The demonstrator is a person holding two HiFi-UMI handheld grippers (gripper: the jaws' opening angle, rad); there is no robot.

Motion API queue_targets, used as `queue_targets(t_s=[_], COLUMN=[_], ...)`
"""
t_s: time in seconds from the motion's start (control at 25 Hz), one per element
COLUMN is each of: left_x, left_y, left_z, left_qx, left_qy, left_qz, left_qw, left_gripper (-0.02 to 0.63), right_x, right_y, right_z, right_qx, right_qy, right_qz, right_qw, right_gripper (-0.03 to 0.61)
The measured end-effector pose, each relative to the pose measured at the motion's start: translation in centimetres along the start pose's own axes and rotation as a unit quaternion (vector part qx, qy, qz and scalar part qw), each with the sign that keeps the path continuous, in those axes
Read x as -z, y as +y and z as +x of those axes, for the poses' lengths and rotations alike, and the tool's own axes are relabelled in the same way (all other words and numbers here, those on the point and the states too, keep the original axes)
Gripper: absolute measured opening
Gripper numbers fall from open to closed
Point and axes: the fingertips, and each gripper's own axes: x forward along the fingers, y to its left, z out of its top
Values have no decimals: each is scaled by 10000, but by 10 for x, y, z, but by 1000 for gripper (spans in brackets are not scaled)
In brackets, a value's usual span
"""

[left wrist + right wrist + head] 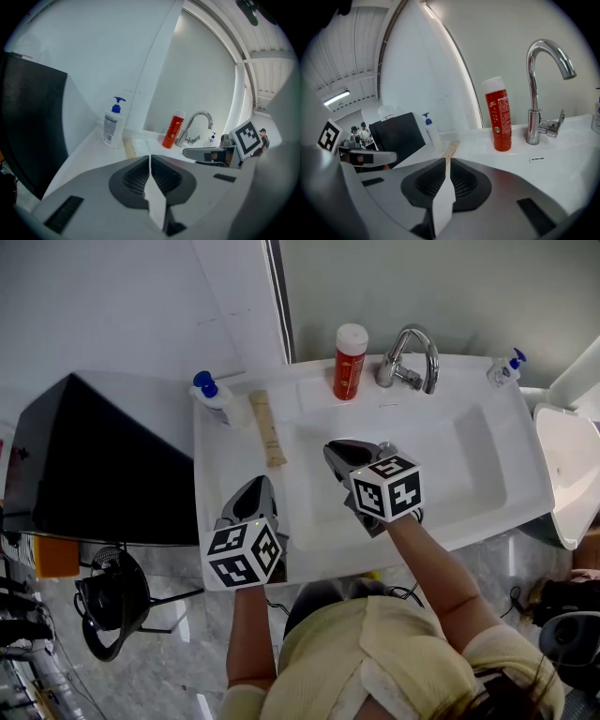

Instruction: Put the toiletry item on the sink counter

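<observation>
Head view: red bottle (351, 362) beside faucet (394, 367)

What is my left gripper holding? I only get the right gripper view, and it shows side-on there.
Observer: Nothing: the left gripper is shut and empty.
Operator: What's at my right edge, past the tap?
Observer: A small pump bottle on the back right corner of the sink.
Operator: Where does the left gripper hang?
Observer: Over the sink's front left, just short of the stick.
</observation>
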Motion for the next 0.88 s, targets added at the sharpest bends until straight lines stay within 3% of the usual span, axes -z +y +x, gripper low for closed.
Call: queue_targets(t_s=[0.88], left_x=[27], left_y=[-3], left_z=[-19], left_qx=[-237], left_qy=[138], left_qz=[-92], left_qw=[9996], left_gripper=[44], right_x=[25], right_y=[-8], right_z=[-36], right_qx=[-62], right_qy=[123], right_qz=[16], right_qw=[9999], right_gripper=[26])
